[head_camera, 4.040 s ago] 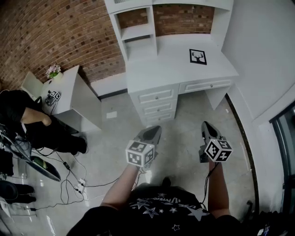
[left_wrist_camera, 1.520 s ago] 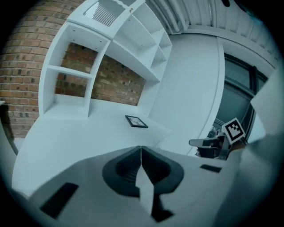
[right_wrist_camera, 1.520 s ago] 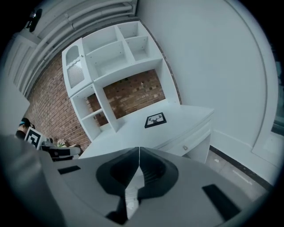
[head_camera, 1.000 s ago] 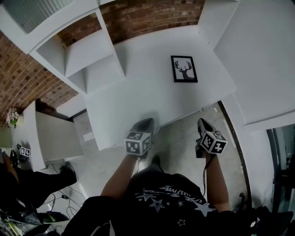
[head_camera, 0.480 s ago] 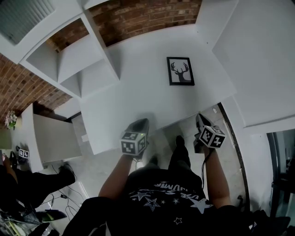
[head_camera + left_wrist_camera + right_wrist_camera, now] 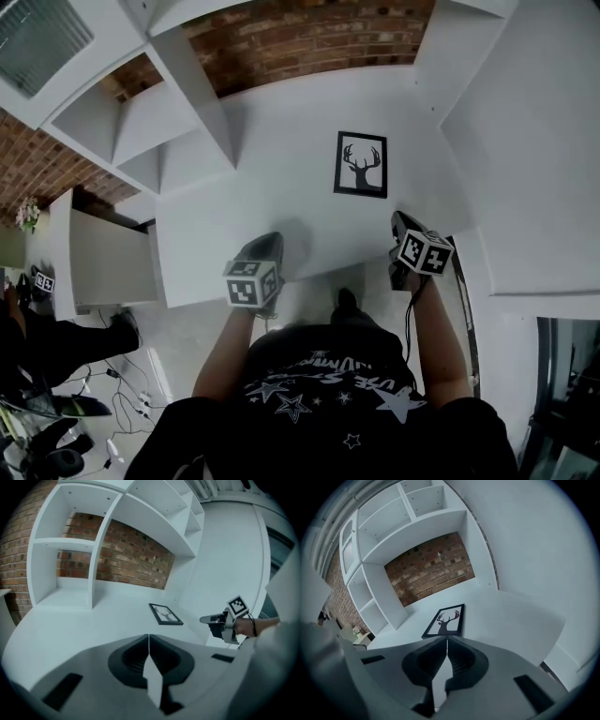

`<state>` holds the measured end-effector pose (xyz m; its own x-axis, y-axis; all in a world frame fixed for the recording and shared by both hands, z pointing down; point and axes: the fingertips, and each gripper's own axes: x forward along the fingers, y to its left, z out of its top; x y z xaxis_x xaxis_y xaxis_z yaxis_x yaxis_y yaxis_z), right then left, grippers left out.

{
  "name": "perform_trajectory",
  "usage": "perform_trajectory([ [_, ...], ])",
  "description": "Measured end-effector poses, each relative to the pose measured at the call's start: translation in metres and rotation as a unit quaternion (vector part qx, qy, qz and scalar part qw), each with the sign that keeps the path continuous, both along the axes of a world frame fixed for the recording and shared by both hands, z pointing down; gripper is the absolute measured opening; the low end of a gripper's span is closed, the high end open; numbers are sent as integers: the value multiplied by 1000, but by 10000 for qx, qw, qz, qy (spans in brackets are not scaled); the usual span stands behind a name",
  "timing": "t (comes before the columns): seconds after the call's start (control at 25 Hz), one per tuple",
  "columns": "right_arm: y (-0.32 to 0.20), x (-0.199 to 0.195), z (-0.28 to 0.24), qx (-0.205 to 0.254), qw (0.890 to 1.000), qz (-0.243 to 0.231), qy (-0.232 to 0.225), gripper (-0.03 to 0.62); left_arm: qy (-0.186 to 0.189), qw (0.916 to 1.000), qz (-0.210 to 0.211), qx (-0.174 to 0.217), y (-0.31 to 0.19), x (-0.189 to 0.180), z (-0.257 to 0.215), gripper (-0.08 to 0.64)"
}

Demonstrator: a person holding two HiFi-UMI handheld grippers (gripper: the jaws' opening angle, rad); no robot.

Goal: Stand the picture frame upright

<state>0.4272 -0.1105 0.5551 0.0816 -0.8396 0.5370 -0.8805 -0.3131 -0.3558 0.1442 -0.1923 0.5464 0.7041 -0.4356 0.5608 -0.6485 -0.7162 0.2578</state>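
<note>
With my left gripper (image 6: 271, 241) and right gripper (image 6: 399, 221) both clenched empty near the flat-lying frame (image 6: 360, 165), I should open the right and pinch the frame's near edge.

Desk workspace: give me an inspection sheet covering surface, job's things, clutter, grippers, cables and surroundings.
Surface: white desk, bare apart from one item.
Job's things: picture frame with a deer print, lying flat and face up, not yet upright.
Clutter: nothing seen on the desk.
Grippers: left gripper and right gripper are both shut with nothing between the jaws, at the desk's front edge and apart from the frame.
Cables: cable hangs from the right gripper; floor cables lie at the left.
Surroundings: brick wall, white shelves, side table.
</note>
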Motion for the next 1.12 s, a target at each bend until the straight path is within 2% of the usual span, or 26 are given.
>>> perform_trajectory([
  [0.28,-32,29,19,-427,9982,-423,-23,17,-54,9999,-128,62,-7,34,-3,19],
  [0.64,-81,50,43,-712,9935,-880,-70,18,-119,9994,-246,221,-26,74,-4,19],
  [0.68,-85,50,46,-756,9924,-965,-85,28,-126,9993,-291,219,-26,75,-4,20],
  [0.76,-94,50,50,-825,9902,-1116,-127,120,-128,9990,-390,183,-27,76,-3,20],
  [0.8,-99,52,52,-837,9896,-1158,-143,135,-131,9988,-447,168,-28,76,-1,20],
  [1.12,-134,73,70,-1057,9866,-1247,-15,135,-189,9959,-885,75,-31,79,17,20],
])
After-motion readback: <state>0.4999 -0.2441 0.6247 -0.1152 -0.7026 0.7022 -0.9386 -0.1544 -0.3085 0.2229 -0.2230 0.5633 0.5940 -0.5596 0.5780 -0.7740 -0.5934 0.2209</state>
